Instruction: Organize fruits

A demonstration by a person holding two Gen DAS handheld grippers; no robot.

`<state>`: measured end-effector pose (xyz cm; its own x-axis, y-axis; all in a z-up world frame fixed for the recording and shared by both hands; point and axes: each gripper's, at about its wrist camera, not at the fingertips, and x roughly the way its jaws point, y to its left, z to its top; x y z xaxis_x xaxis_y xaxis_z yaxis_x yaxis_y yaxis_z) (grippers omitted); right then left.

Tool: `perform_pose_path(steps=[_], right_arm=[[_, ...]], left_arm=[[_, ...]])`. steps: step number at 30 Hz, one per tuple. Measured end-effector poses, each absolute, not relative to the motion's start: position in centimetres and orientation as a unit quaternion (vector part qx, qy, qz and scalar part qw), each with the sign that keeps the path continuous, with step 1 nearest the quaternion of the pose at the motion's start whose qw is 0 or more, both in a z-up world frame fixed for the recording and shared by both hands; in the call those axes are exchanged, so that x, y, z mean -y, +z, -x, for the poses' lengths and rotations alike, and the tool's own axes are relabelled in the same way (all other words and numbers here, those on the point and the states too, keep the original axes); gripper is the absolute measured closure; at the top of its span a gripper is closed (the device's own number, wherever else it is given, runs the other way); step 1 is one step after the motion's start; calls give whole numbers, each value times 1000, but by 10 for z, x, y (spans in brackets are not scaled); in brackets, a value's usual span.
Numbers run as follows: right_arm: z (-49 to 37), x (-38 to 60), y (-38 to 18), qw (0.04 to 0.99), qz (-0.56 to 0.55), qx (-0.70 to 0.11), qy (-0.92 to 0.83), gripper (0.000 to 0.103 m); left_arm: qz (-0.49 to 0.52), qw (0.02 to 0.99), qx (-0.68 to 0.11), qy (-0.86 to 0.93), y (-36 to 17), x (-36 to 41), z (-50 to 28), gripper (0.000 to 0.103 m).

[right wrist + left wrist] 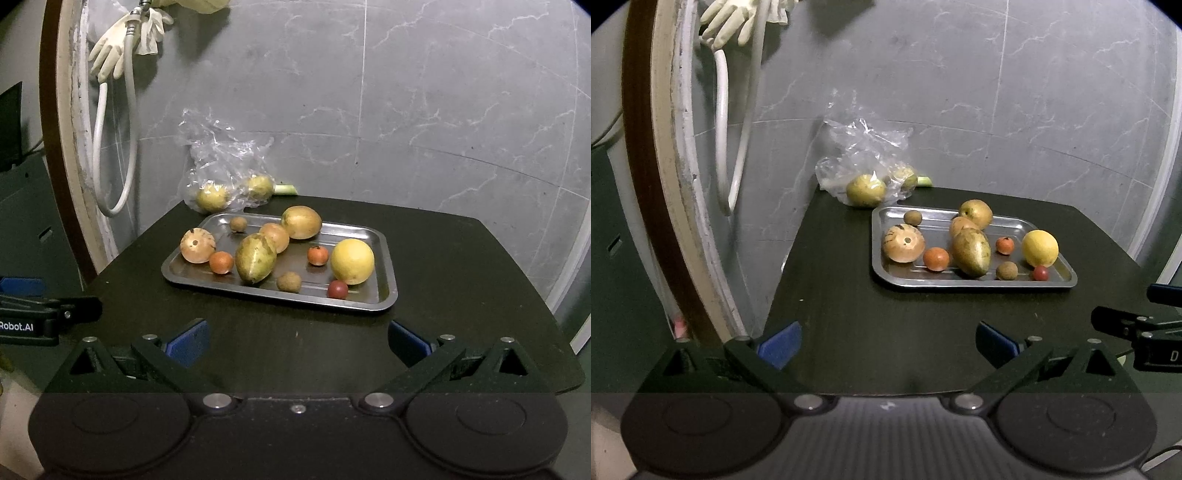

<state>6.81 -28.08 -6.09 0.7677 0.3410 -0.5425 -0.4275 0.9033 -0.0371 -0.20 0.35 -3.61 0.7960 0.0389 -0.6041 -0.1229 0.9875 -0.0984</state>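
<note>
A steel tray point(882, 275) point(173, 273) on the dark table holds several fruits: a yellow lemon point(1039, 248) point(352, 261), a green-yellow mango point(971, 252) point(255, 257), small orange fruits point(936, 259) point(221, 262) and a small red one point(1041, 273) point(337, 289). Behind the tray lies a clear plastic bag point(864, 155) point(221, 155) with yellow-green fruits point(866, 191) point(211, 197) inside. My left gripper point(886, 341) and right gripper point(298, 341) both hover open and hold nothing, well short of the tray.
The dark table point(849, 325) point(461, 280) ends near a grey marble wall point(1034, 92). A white hose point(721, 122) point(96, 147) and a rubber glove point(731, 20) point(107, 51) hang at the left by a curved door frame point(657, 147).
</note>
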Motion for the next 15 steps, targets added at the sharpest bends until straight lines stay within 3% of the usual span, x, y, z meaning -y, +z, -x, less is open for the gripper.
perform_pose_path(steps=[15], right_arm=[[-71,280,-61,936,81,-275,202,1]], left_arm=[[64,945,-319,41,-37,-4,-1,1]])
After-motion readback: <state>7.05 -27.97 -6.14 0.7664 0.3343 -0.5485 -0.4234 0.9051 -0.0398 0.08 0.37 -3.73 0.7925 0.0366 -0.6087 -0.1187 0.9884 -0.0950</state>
